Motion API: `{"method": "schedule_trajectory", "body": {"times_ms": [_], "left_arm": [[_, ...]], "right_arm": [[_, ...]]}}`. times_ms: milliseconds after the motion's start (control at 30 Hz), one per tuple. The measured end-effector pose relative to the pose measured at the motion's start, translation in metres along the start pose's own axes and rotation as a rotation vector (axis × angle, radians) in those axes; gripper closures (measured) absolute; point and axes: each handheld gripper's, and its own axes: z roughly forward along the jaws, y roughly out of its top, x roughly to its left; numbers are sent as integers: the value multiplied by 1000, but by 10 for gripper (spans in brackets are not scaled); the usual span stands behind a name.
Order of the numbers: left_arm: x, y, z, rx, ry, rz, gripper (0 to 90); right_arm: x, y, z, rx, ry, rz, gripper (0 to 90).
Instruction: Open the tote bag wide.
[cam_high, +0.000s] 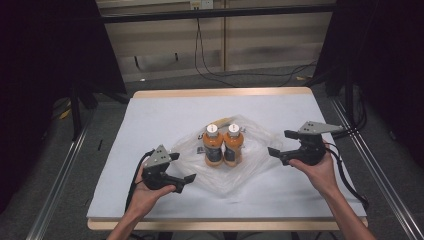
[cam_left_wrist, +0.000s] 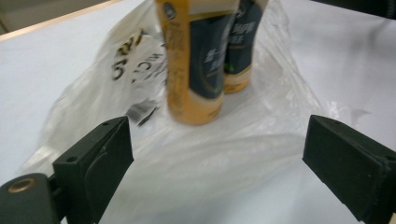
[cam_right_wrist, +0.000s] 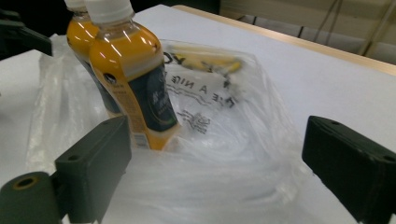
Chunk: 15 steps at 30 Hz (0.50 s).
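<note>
**Two bottles on a bag, a gripper at either side**

A white-covered table with a pale wooden rim (cam_high: 220, 92) stands on a grey floor, with dark cables (cam_high: 235, 75) trailing along the wall behind it. At the table's middle lies one crumpled clear plastic bag with black lettering (cam_high: 250, 165). On it stand two upright orange-drink bottles with white caps and dark labels, touching side by side: the left bottle (cam_high: 213, 145) and the right bottle (cam_high: 232, 144). A yellow patch shows on the bag behind them, perhaps printing, though the blur makes it hard to tell.

Two hand-held black grippers flank the bag. The left gripper (cam_high: 182, 170) rests at the bag's left edge, jaws spread wide with nothing between them; the bottles stand ahead of it, near but apart. The right gripper (cam_high: 280, 145) sits at the bag's right edge, jaws likewise parted and empty, bottles ahead to its left.
</note>
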Motion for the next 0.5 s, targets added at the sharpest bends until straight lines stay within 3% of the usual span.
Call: {"method": "schedule_trajectory", "body": {"times_ms": [200, 400, 500], "left_arm": [[6, -13, -23, -8, 38, -29, 71], [11, -32, -42, 1, 77, -76, 65], [9, -38, -50, -7, 80, -84, 53]], "right_arm": [[11, -15, -21, -5, -27, 3, 149], [15, -34, -50, -37, -119, 27, 190], [16, -47, -60, -58, -138, 29, 218]]}}
